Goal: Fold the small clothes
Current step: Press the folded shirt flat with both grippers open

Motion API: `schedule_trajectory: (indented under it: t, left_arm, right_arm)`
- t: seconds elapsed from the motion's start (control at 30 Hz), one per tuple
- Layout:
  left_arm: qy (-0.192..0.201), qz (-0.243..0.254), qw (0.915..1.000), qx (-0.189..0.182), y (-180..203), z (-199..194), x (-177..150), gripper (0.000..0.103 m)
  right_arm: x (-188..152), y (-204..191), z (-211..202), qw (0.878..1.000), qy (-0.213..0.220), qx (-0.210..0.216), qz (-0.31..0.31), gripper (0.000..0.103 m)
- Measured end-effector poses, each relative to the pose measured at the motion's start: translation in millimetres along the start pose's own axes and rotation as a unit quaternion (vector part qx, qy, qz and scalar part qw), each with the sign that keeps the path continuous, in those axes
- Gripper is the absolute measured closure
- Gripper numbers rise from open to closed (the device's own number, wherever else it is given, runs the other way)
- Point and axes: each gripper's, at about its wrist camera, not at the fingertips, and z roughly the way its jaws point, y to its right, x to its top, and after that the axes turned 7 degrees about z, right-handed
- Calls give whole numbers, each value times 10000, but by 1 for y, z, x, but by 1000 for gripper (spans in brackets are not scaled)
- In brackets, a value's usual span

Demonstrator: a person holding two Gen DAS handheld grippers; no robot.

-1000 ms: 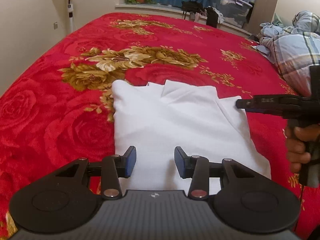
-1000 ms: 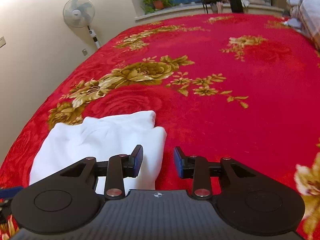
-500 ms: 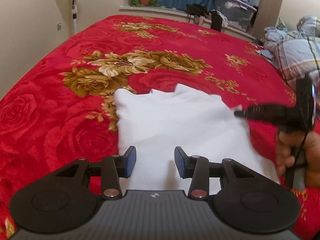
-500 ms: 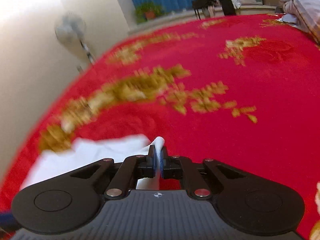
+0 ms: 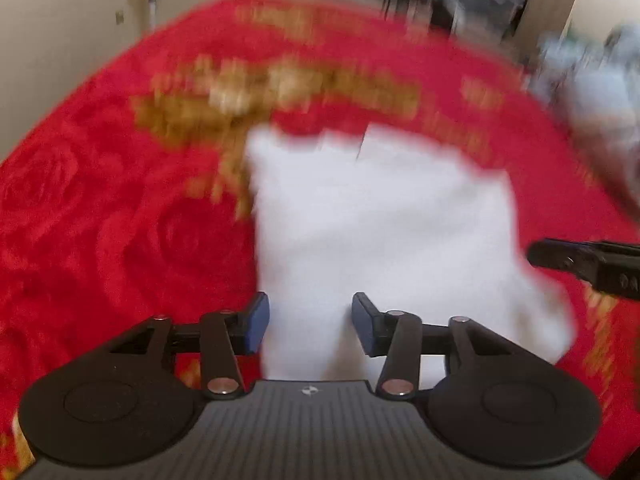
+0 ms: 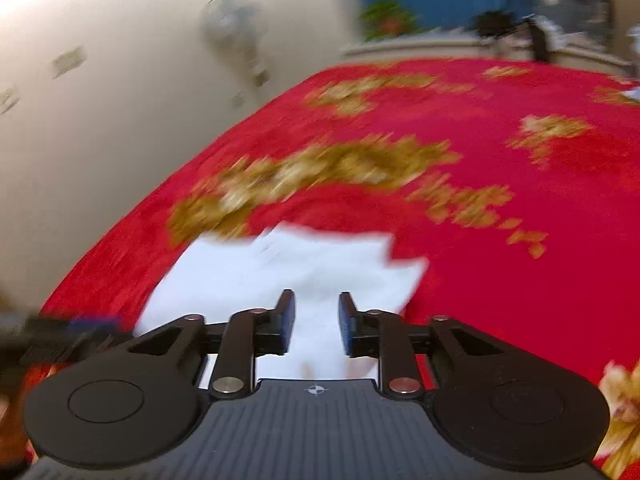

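A white garment (image 5: 380,220) lies partly folded on the red blanket (image 5: 100,200); both views are motion-blurred. My left gripper (image 5: 310,324) hovers over the garment's near edge. Its jaws are opening and nothing is pinched between them. From the right, the dark tip of my right gripper (image 5: 560,258) points at the garment's right edge, just clear of the cloth. In the right wrist view the right gripper (image 6: 316,320) is above the white garment (image 6: 300,264). These jaws are opening too, and the pads press on nothing. The left gripper (image 6: 72,328) shows as a dark blur at the left edge.
The red blanket with gold flowers (image 6: 340,168) covers the whole bed. A pile of pale plaid bedding (image 5: 600,112) lies at the far right. A standing fan (image 6: 232,28) is by the cream wall on the left. A potted plant (image 6: 384,20) sits on the ledge beyond the bed.
The right gripper, shut on the garment's right edge half a second ago, has let go and pulled back with its jaws apart. The left jaws have widened. Both cameras now blur.
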Motion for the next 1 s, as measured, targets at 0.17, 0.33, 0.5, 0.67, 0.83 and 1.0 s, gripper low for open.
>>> schedule_trajectory:
  t: [0.17,0.33,0.5,0.67,0.83,1.0]
  left_arm:
    - [363,214,9991,9,6,-26,-8,37]
    - [-332,621,9973,225,13,-1,-31,31]
    - [507,859,9943,365,24,-45,-34,24]
    - [1562,676,9838,556,37,-118,-27,13]
    - [2154,492,9722,771,63,-188,-43,13]
    - [2375,178,9694,595,86,-221,-87,13]
  right_arm:
    - [-44,4,18,9957,-678,-623,-35,72]
    - [-48,3,3,9951,-484,-863,-69,73]
    - [-58,14,-13,9896,-591,-1293,242,71]
    - [-41,-2,-87,9900,545,-1206,485,57]
    - [-46,-20,-156,9834,1328,-1075,607,36]
    - [-73,-33,-185,9762,1698,-1213,586,24]
